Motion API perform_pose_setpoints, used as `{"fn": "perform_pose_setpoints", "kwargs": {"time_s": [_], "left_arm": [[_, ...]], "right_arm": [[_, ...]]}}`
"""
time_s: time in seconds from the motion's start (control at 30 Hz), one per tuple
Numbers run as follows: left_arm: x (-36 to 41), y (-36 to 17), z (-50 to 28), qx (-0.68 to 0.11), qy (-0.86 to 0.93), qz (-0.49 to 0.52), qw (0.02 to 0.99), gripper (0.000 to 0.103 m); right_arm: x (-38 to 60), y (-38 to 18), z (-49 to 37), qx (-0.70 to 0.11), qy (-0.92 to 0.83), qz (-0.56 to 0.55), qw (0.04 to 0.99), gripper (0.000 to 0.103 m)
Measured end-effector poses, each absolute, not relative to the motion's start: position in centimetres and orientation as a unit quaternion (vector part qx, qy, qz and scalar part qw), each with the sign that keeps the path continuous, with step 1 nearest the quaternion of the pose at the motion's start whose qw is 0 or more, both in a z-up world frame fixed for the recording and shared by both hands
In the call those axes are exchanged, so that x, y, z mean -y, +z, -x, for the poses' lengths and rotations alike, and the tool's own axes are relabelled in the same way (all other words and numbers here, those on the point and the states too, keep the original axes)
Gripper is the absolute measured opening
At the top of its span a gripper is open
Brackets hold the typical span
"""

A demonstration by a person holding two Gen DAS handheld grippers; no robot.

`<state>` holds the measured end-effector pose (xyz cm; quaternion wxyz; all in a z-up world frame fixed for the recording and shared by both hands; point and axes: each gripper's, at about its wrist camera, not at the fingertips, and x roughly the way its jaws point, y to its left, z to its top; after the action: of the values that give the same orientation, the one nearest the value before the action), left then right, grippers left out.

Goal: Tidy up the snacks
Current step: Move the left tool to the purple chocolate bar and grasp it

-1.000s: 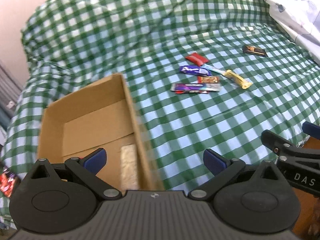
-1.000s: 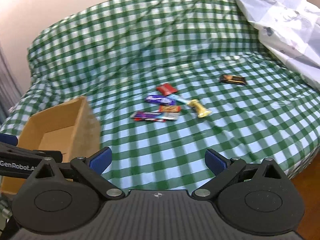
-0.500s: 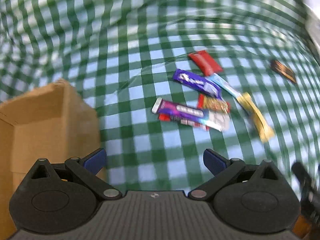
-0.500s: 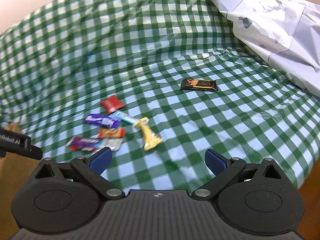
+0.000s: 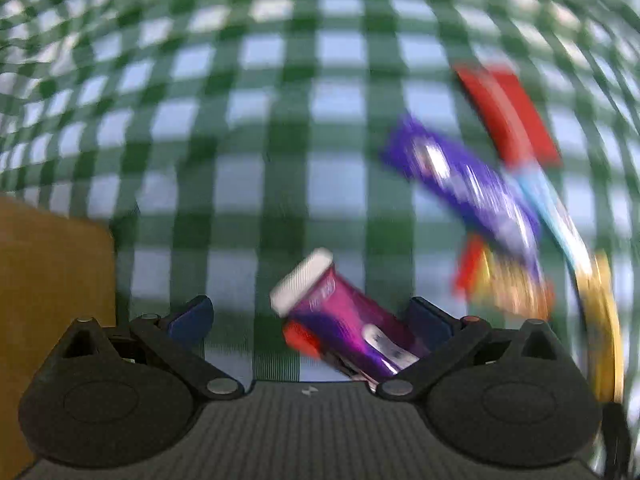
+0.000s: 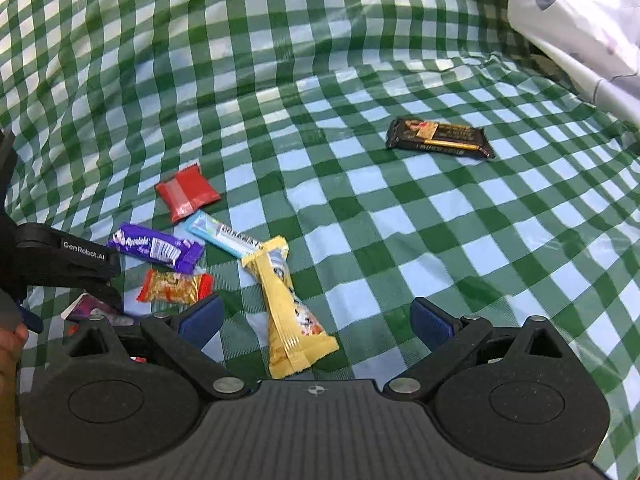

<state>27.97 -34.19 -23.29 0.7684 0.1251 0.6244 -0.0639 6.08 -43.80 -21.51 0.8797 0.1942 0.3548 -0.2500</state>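
left gripper (image 5: 308, 316): wide | magenta bar (image 5: 352, 332): blurred, perhaps touching right finger | right gripper (image 6: 316, 316): wide

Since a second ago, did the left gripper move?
Yes. The left gripper went from above the cardboard box rightward and down over the purple snack bar.

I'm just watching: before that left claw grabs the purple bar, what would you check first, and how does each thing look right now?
1. left gripper open: ok, jaws spread wide.
2. purple bar between the fingers: ok, though nearer the right-hand one.
3. Bar lying alone: not ok, a red wrapper peeks from under it.
4. Picture sharp enough to judge contact: cannot tell, left view is blurred.
5. cardboard box within reach: ok, beside the left gripper.
6. right gripper out of the way: ok, open, above the yellow bar, holding nothing.
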Motion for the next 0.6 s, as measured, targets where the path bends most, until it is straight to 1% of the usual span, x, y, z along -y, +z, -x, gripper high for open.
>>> {"fn": "perform_pose_setpoints", "kwargs": {"time_s": [0.07,0.17,0.33,0.53,0.57,0.6], "left_arm": [[33.1,-23.1,-24.9,-0.633,-0.119,-0.149,0.75,0.103],[31.1,-22.4,-21.1,-0.621,-0.127,-0.184,0.751,0.103],[29.8,-22.0,-20.6,-0.633,-0.136,-0.148,0.748,0.103],[31.1,-23.4,-19.8,-0.686,-0.178,-0.118,0.696,0.103],[31.0,-23.7,-19.7,-0.69,-0.177,-0.117,0.692,0.099],[30.5,-23.9,-19.4,-0.691,-0.172,-0.116,0.692,0.084]], "right_arm": [[43.7,-21.9,-5.8,-0.358,-0.251,-0.199,0.877,0.099],[43.8,-22.2,-5.2,-0.358,-0.257,-0.208,0.873,0.099],[43.8,-22.4,-5.3,-0.361,-0.261,-0.205,0.872,0.099],[43.5,-22.6,-7.4,-0.367,-0.246,-0.165,0.882,0.099],[43.4,-22.8,-8.0,-0.37,-0.242,-0.154,0.884,0.099],[43.4,-23.2,-8.6,-0.376,-0.235,-0.141,0.885,0.099]]}}
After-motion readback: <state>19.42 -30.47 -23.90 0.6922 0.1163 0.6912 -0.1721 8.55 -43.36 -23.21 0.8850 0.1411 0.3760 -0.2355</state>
